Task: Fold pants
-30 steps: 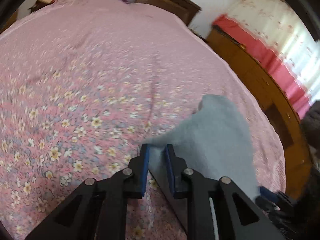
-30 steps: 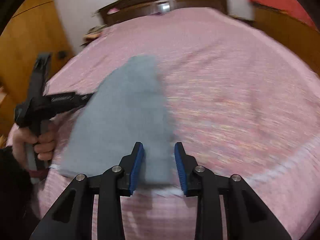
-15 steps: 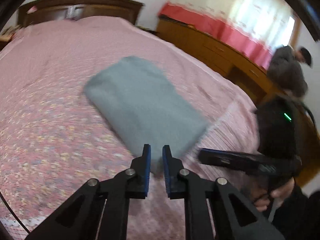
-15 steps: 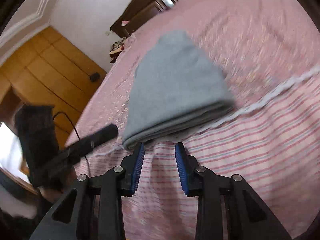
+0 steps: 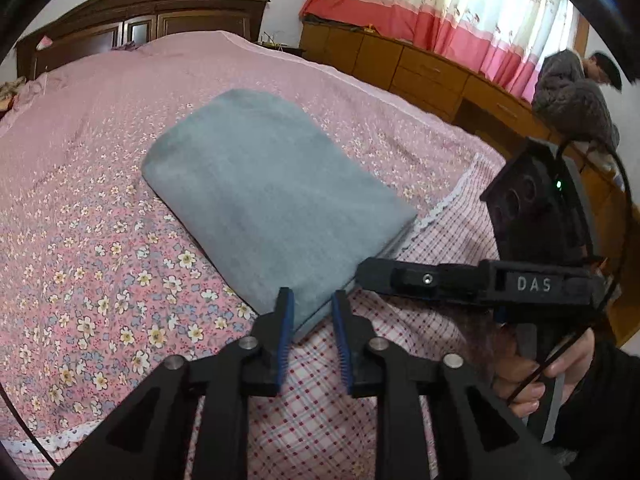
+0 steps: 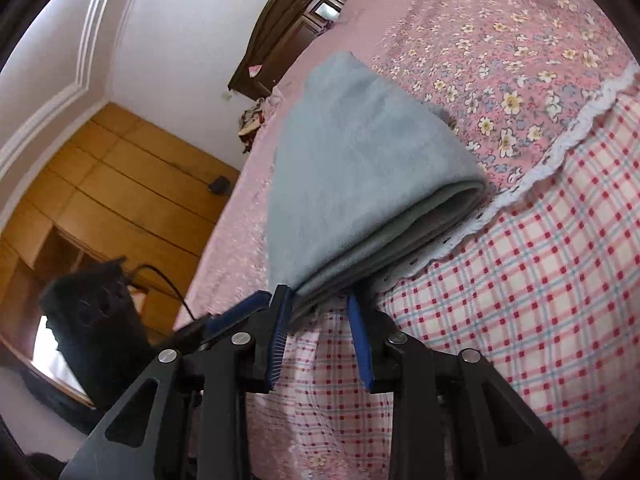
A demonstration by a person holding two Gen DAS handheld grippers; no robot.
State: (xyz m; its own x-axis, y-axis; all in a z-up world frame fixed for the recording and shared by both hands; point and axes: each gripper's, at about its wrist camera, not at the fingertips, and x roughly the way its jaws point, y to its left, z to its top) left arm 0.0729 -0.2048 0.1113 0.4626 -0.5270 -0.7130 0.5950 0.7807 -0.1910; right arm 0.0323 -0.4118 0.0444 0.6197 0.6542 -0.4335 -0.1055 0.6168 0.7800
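Note:
The grey pants (image 5: 264, 196) lie folded into a flat stack on the pink floral bedspread (image 5: 80, 216), near the bed's front edge. They also show in the right wrist view (image 6: 360, 168), with the layered folded edge facing me. My left gripper (image 5: 312, 312) is open and empty, its blue pads just in front of the stack's near corner. My right gripper (image 6: 320, 316) is open and empty at the stack's near edge. The right gripper's black body (image 5: 480, 280) shows in the left wrist view.
A checked sheet with a lace trim (image 5: 440, 208) hangs over the bed's front edge. A dark wooden headboard (image 5: 140, 20) stands at the far end. Wooden cabinets (image 5: 420, 68) and pink curtains line the right wall, where a person (image 5: 576, 96) sits. A wooden wardrobe (image 6: 120, 200) is at the left.
The left gripper has let go of the pants and opened. Both grippers have pulled back to the bed's front edge. The pants now lie folded and still.

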